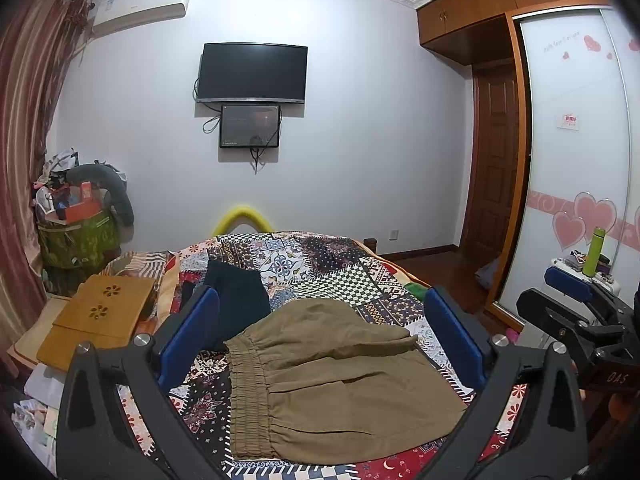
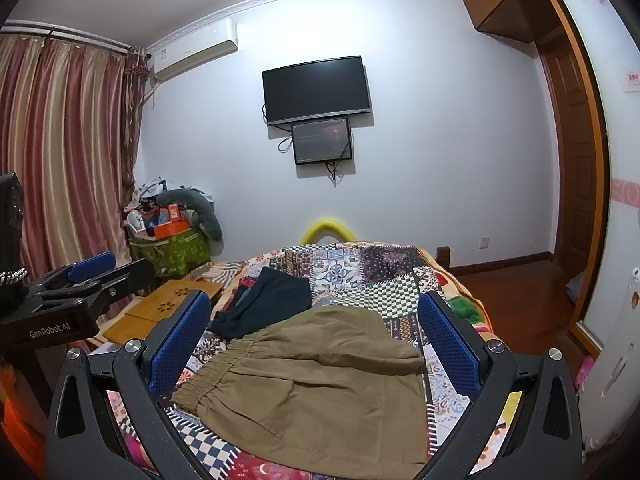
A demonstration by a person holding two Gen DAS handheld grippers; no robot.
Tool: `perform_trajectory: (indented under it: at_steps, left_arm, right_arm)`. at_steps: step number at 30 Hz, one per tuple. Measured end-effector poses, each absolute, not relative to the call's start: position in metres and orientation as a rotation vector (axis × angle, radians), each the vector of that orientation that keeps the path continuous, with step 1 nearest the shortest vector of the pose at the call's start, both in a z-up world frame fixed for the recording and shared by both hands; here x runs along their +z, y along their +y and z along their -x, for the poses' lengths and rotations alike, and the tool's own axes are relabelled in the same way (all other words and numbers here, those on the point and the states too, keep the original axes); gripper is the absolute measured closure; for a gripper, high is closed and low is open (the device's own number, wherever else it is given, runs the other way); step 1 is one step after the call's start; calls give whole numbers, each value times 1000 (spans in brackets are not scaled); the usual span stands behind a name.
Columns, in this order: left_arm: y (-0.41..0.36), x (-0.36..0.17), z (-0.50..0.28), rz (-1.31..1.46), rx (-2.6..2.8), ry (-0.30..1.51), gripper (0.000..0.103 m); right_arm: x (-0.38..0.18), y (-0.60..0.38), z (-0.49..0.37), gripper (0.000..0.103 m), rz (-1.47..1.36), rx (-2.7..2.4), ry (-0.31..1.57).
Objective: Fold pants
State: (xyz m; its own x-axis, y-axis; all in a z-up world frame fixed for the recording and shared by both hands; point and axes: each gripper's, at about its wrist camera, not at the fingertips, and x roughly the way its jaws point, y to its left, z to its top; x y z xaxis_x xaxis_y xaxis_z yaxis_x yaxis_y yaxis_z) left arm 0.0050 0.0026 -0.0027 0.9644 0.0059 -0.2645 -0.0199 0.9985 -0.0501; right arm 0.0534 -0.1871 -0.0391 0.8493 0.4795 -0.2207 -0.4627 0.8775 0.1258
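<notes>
The khaki pants (image 1: pixel 340 380) lie folded on the patchwork quilt (image 1: pixel 320 264) that covers the bed, elastic waistband toward the left, near the bed's near edge. Just beyond them, toward the far left, a dark garment (image 1: pixel 236 300) lies crumpled on the same quilt; the two pieces of cloth look to touch or nearly touch at the waistband corner.

The left tongs (image 1: pixel 320 340) hang above the pants with the blue pads spread wide, holding nothing. The right tongs (image 2: pixel 316 344) hover over the same cloth, likewise spread wide and bare. Each pair shows at the edge of the other's view, side by side.

Left of the bed a wooden lap tray (image 1: pixel 100 316) with flower cutouts rests on a low stack. Behind it a green bag (image 2: pixel 172 252) piled with boxes and a grey pillow stands by the striped curtain (image 2: pixel 64 152). On the far wall a black television (image 1: pixel 253 73) hangs above a smaller screen (image 1: pixel 250 126), with an air conditioner (image 1: pixel 140 6) up to the left. To the right are the wardrobe's sliding door (image 1: pixel 576 152) with pink hearts, a brown wooden door (image 1: pixel 494 152), and a green bottle (image 1: pixel 593 252) on a small stand.
</notes>
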Motion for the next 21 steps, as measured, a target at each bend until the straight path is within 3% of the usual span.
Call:
perform_trajectory:
  at_steps: [21]
  left_arm:
    - [1,-7,-9,48,20,274,0]
  right_arm:
    - [-43,-190,-59,0,-75,486,265]
